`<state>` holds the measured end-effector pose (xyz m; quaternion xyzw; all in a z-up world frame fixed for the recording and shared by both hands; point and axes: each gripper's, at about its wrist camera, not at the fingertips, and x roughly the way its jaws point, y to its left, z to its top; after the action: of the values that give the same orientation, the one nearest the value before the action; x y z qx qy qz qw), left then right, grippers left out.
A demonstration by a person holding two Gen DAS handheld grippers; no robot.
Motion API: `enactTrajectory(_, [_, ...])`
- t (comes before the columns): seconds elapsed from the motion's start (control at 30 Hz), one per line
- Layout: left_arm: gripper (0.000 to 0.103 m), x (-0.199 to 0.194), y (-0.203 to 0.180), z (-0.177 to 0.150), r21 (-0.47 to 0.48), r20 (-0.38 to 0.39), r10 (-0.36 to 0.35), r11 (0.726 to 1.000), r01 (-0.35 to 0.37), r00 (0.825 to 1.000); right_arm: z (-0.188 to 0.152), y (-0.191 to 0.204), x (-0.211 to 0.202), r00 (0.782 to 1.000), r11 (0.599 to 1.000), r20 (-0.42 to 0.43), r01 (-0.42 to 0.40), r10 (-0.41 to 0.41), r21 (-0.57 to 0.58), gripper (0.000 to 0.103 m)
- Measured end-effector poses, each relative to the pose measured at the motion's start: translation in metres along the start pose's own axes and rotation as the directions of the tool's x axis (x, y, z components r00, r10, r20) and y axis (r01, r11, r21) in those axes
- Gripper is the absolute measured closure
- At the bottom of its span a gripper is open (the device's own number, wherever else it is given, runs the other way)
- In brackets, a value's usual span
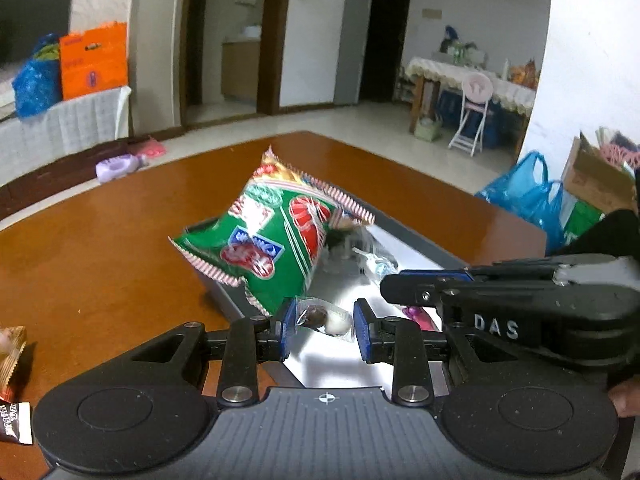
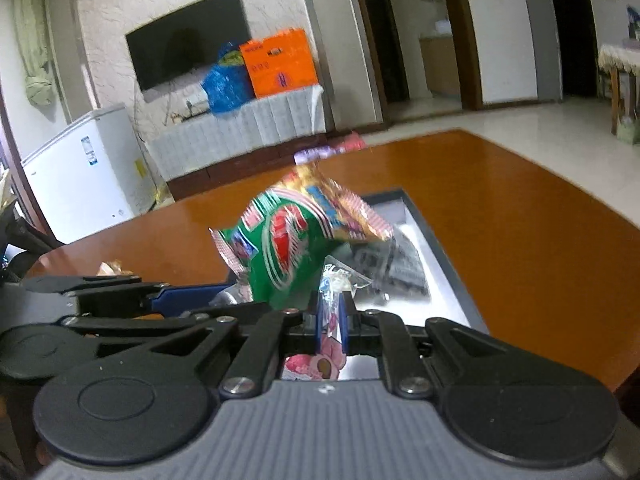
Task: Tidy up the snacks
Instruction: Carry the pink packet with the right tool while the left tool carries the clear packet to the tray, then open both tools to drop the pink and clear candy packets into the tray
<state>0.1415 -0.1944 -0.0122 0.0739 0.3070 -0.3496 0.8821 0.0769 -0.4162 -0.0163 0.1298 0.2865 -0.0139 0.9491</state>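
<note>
Your left gripper (image 1: 324, 326), seen from its own wrist camera, has its blue pads closed on a small clear-wrapped sweet (image 1: 325, 317) with a dark piece and a white piece inside, held just above the near end of the grey tray (image 1: 404, 236). A green snack bag (image 1: 272, 236) leans in the tray, tilted over its left wall, with small clear packets (image 1: 374, 262) beside it. Your right gripper (image 1: 404, 286) reaches in from the right, low over the tray. On the brown table (image 1: 100, 248), a gold-wrapped snack (image 1: 10, 354) and a dark packet (image 1: 16, 424) lie near the left edge.

From the right wrist camera, your right gripper (image 2: 332, 320) is pinched nearly flat on a pink-and-white wrapped candy (image 2: 330, 322) that stands upright between the pads, over the tray's (image 2: 436, 252) near end. The green bag (image 2: 288, 248) sits just ahead, a dark clear-wrapped packet (image 2: 400, 268) lies further in, and your left gripper (image 2: 188, 296) comes in from the left.
</note>
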Motion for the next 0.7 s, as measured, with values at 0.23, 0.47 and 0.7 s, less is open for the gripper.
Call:
enactTrajectory(0.23, [0.071, 0.016, -0.001, -0.007, 0.024, -0.042, 0.009, 1.000, -0.008, 0.999, 0.002, -0.013, 0.020, 0.999, 0.996, -0.037, 0.015, -0.012, 0.087, 0.095])
enactTrajectory(0.47, [0.067, 0.016, -0.002, -0.011, 0.006, -0.039, 0.007, 1.000, -0.007, 0.999, 0.001, -0.015, 0.019, 0.999, 0.994, -0.034, 0.026, -0.023, 0.109, 0.095])
enactTrajectory(0.7, [0.063, 0.013, -0.001, -0.013, 0.008, -0.032, 0.006, 1.000, -0.006, 0.999, -0.001, -0.014, 0.016, 0.999, 0.994, -0.020, 0.036, -0.034, 0.100, 0.095])
